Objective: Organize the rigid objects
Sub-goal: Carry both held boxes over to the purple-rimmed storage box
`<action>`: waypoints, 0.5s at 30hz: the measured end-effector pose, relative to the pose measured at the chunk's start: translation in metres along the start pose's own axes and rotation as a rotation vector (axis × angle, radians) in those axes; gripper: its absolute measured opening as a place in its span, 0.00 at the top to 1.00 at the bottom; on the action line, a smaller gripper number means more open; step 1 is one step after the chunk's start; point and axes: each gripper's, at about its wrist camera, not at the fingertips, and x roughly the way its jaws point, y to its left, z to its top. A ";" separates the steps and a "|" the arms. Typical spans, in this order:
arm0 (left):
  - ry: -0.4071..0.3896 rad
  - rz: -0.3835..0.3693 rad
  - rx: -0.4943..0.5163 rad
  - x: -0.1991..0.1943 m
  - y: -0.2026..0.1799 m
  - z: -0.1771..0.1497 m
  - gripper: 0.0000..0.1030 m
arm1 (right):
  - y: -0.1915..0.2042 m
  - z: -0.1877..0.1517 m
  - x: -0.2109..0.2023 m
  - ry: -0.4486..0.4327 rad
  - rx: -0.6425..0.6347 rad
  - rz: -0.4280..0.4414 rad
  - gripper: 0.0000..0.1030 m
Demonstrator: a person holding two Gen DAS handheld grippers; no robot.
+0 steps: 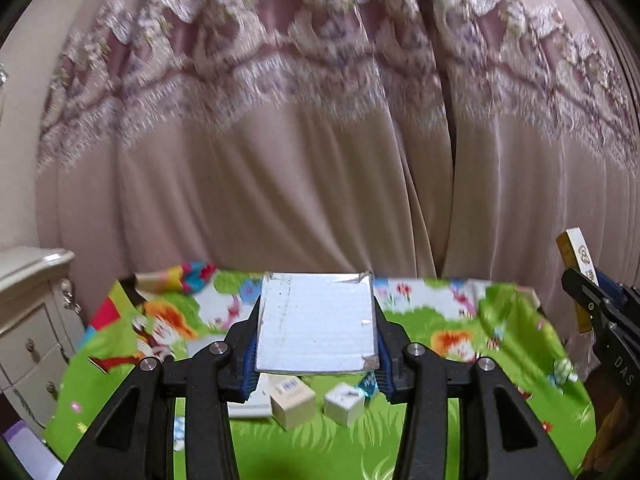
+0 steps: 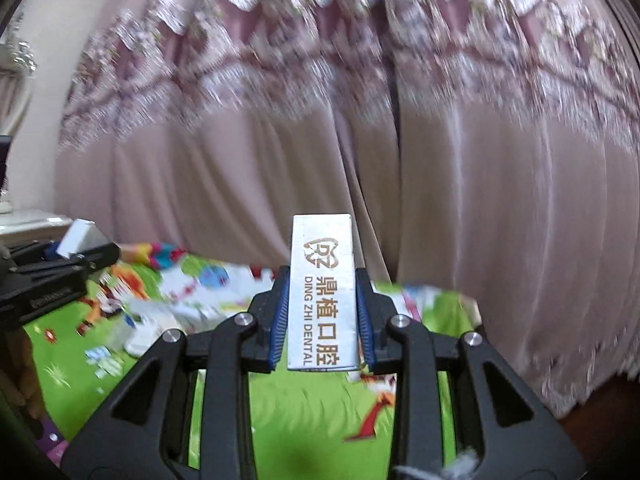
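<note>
My left gripper (image 1: 316, 332) is shut on a flat white box with scuffed corners (image 1: 316, 320), held up above the cartoon-printed green mat (image 1: 304, 440). My right gripper (image 2: 322, 320) is shut on a narrow white dental box with gold lettering (image 2: 322, 292), also lifted off the mat. In the left wrist view the right gripper (image 1: 592, 292) and its dental box (image 1: 580, 256) show at the far right edge. The right wrist view catches the left gripper (image 2: 64, 264) with its white box (image 2: 80, 236) at the left edge. Small white and beige boxes (image 1: 294, 400) lie on the mat under the left gripper.
A pink lace-trimmed curtain (image 1: 320, 140) hangs right behind the mat. A cream drawer chest (image 1: 32, 320) stands to the left. Small white items (image 2: 144, 332) and wrappers (image 1: 564, 372) lie scattered on the mat. Dark wooden floor (image 2: 600, 420) shows at the right.
</note>
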 end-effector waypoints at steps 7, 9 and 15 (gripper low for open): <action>-0.016 0.033 0.023 -0.024 0.011 0.005 0.55 | 0.025 0.014 -0.013 -0.026 -0.032 0.058 0.67; -0.041 0.044 -0.010 -0.029 0.015 0.004 0.55 | 0.031 0.016 -0.014 -0.029 -0.037 0.075 0.67; -0.043 0.091 -0.029 -0.045 0.040 -0.002 0.55 | 0.060 0.027 -0.031 -0.058 -0.073 0.144 0.67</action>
